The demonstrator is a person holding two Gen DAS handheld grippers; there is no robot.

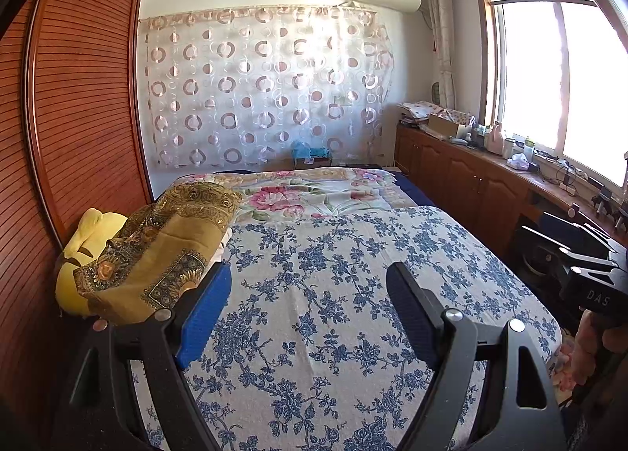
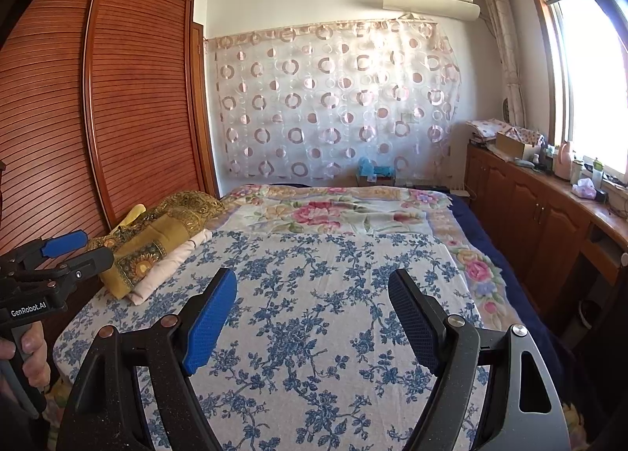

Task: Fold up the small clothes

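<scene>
Two grippers, both spread wide, nothing between the pads. Left gripper over blue-floral sheet; "GenRobot.AI" legible on its body only in right wrist view. Folded clothes pile at bed's left edge: ochre patterned cloth atop cream piece, perhaps yellow garment behind. Right gripper likewise empty; "DAS" lettering seen from left wrist view.

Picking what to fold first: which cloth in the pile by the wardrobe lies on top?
The gold patterned cloth, draped over the pale pink folded one; the yellow one peeks out behind.
</scene>
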